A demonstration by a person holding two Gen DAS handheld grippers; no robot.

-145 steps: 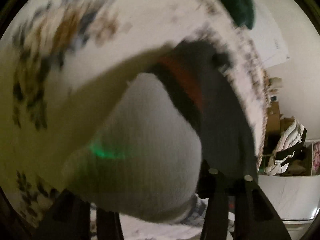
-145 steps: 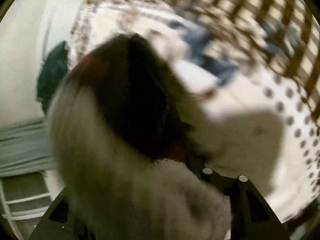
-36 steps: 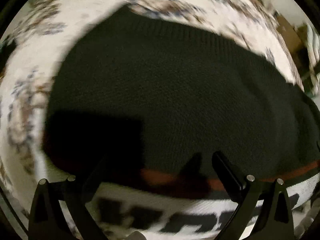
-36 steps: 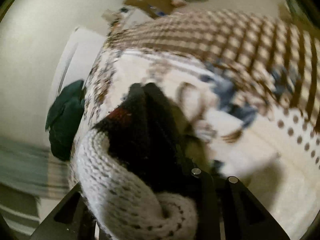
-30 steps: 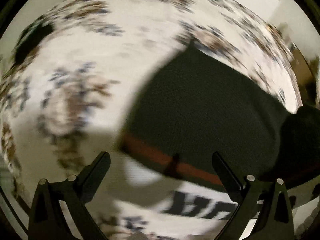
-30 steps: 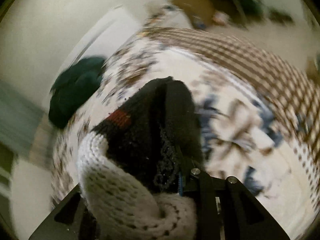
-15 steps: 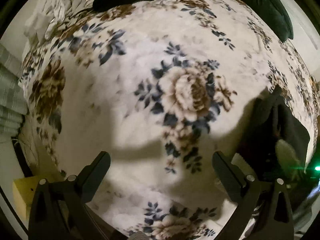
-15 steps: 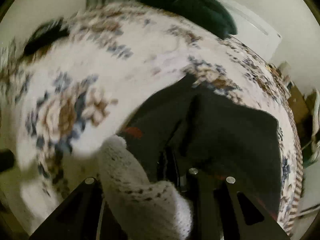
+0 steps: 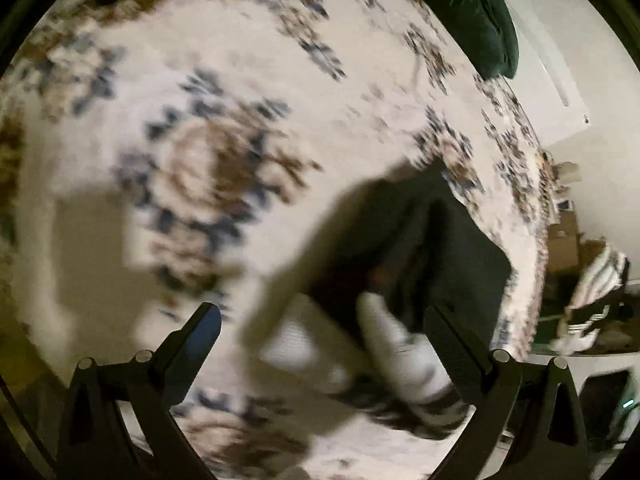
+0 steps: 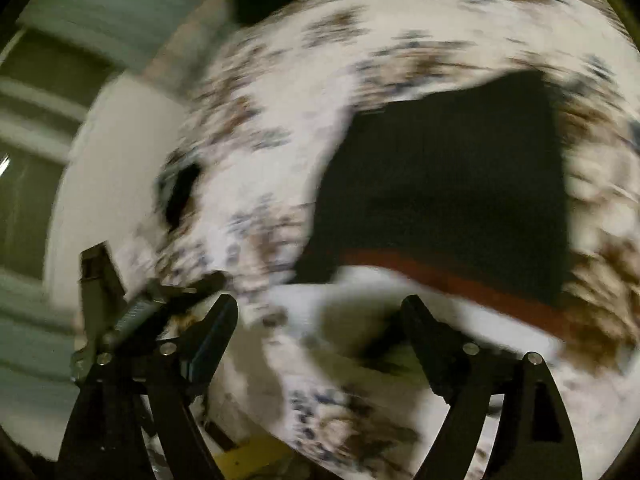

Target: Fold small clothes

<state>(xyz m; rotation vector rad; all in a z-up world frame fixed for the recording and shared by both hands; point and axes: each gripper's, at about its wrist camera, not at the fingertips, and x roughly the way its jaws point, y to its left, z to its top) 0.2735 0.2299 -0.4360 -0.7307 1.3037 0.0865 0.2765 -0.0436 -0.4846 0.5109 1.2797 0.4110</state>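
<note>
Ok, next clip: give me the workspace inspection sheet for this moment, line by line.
Surface: bed under a white blanket with brown and blue flowers.
Job's things: black knitted garment with a red stripe and white patterned hem, lying on the blanket.
Clutter: dark green cushion at the far edge; small dark item near the side.
Grippers: left gripper open and empty; right gripper opening, pads off the garment.
Cables: nothing seen.
Surroundings: pale wall, striped cloth pile; heavy blur.
</note>
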